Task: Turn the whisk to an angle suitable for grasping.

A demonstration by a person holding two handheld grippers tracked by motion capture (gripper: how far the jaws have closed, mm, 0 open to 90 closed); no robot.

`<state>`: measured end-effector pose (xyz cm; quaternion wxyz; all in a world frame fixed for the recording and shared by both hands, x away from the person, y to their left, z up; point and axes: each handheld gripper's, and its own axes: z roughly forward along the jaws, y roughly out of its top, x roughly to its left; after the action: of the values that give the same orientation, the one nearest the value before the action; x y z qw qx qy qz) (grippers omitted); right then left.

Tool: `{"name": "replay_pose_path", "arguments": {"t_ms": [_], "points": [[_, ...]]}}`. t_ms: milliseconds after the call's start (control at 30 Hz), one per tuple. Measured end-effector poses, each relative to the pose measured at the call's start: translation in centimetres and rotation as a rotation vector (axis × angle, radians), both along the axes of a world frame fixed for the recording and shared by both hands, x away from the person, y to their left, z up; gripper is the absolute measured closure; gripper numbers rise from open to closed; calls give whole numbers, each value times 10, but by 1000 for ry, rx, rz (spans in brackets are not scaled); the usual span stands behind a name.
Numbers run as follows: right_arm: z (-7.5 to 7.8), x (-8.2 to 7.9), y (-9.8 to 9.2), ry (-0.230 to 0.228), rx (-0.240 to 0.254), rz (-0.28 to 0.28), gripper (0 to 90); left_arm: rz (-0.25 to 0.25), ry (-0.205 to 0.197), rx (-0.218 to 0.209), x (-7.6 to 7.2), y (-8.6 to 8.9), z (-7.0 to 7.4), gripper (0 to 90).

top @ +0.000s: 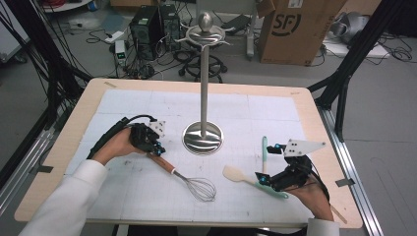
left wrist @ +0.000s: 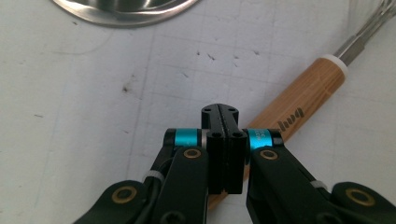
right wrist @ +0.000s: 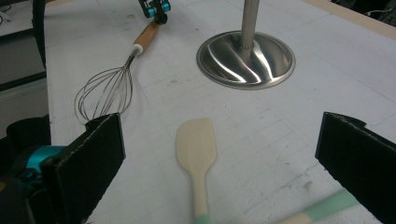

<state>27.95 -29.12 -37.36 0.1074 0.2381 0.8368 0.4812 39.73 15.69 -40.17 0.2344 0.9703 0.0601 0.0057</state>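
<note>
On the pale wooden worktop point(top: 64, 142), covered by a white gridded mat point(top: 147, 105), stands a tall stainless-steel utensil stand with a round mirror-bright base point(top: 203, 137) near the centre.

The left hand point(top: 118, 145) comes in from the lower left, its white sleeve point(top: 66, 201) angled up towards the middle, wrist bent so the left gripper point(top: 156, 147) points down and to the right at the mat. Its jaws are pressed together with no gap between them; in the left gripper view they sit over the butt end of the wire whisk with a light wooden handle point(left wrist: 303, 105), though whether they actually pinch the handle or merely rest on it is hard to judge from there. The whisk lies flat, handle towards the left gripper and wire loops pointing towards the near edge, just in front of the stand's base.

The right hand point(top: 307, 194) enters from the lower right, palm low over the mat, and the right gripper point(top: 263, 164) points left and away. Its 2 jaws are spread wide and hold nothing. Between them lies the cream-bladed spatula with a mint-green handle point(right wrist: 196, 149), flat on the mat, blade towards the whisk. A second mint-green utensil handle point(top: 264, 147) lies just beyond the right gripper.
</note>
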Motion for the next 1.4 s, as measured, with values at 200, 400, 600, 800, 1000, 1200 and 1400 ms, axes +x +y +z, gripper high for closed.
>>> {"name": "replay_pose_path", "arguments": {"t_ms": [200,400,600,800,1000,1200,1400], "points": [[0,0,1,2,-2,1,2,5,-5,24,-1,2,0,898],[0,-1,0,0,3,-1,2,-5,23,52,-5,10,-2,898],[0,-1,0,1,3,0,2,-15,45,56,-17,24,-2,897],[0,0,-1,0,3,-2,2,-51,70,83,-30,35,-3,898],[2,1,1,-2,3,0,2,-57,81,63,-39,40,-1,897],[5,2,0,-9,6,-2,2,-25,19,-54,-47,43,21,766],[6,2,0,-12,9,0,2,-15,-56,-72,-56,42,34,311]]}}
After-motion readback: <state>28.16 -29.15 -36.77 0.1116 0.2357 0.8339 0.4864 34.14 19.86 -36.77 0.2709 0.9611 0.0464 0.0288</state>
